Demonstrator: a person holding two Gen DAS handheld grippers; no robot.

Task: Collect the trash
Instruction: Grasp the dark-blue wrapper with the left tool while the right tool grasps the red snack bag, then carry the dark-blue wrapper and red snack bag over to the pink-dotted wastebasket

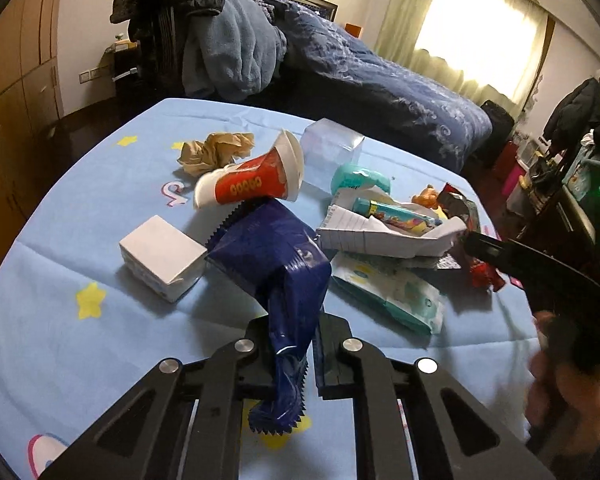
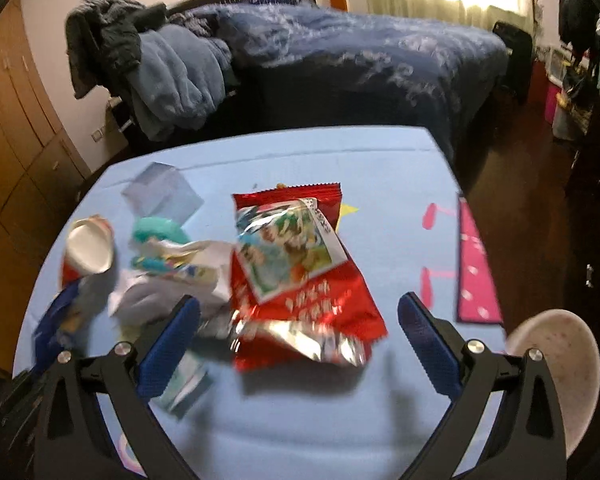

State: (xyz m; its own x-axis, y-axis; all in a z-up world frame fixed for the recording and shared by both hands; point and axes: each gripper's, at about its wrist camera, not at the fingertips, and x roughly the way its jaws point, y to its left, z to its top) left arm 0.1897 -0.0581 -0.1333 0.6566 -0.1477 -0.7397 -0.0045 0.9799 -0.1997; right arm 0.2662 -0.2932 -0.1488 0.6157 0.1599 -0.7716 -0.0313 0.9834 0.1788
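The left gripper (image 1: 290, 344) is clamped on the near end of a dark blue foil wrapper (image 1: 276, 256), whose crimped tail sticks out toward the camera below the pinch while its wider body rises away over the light blue tablecloth (image 1: 60, 280). Just left of the wrapper sits a small white box (image 1: 162, 258), close beside it. Just beyond the wrapper's far serrated edge lies a red and white paper cup (image 1: 252, 180) on its side, mouth to the right, and farther left of the cup is a ball of crumpled brown paper (image 1: 214, 150). Behind the cup stands a clear plastic box (image 1: 334, 148). To the right of the wrapper is a heap: a folded white paper (image 1: 380, 236) with a colourful tube (image 1: 396, 214) lying in it, a teal pack (image 1: 358, 178) behind, and a flat pale wipes packet (image 1: 392, 292) nearer the camera. The right gripper (image 2: 298, 308) stands wide open, its blue-padded fingers (image 2: 168, 344) on either side of a red snack bag (image 2: 300, 280) without pressing it; the bag has a silver torn end toward the camera and a picture panel on top. This view is blurred. In the left view, that gripper's black finger reaches in from the right toward the heap, with a blurred hand (image 1: 568, 384) behind it. Near the right edge of the table a pale round bowl (image 2: 556, 376) shows, and a pink strip (image 2: 474, 276) lies along the cloth's right side.
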